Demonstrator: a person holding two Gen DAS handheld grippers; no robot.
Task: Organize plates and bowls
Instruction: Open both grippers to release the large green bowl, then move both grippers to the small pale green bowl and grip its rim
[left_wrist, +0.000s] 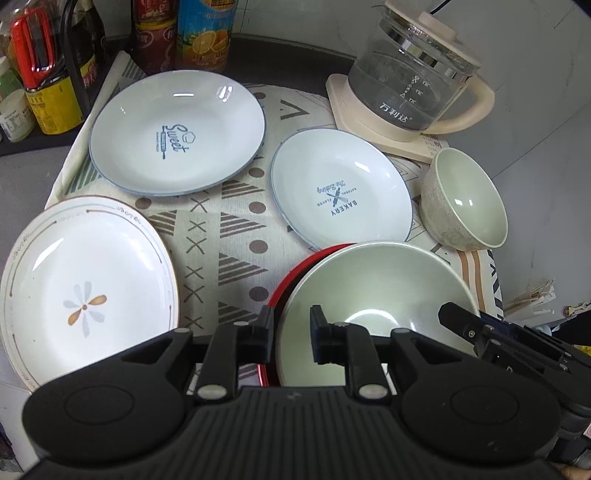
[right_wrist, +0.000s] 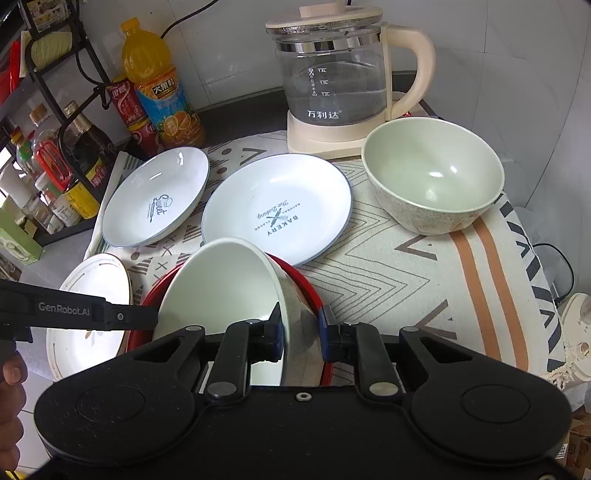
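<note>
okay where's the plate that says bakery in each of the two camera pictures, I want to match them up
Left wrist view: the Bakery plate sits right of centre, just beyond the big bowl.
Right wrist view: the Bakery plate lies at centre, beyond the tilted big bowl.
Shared landmark: the glass kettle stands behind the plate, toward the wall, in both.

The right gripper pinches the rim of a tilted pale bowl over a red plate, with the left gripper touching its opposite rim.
</note>
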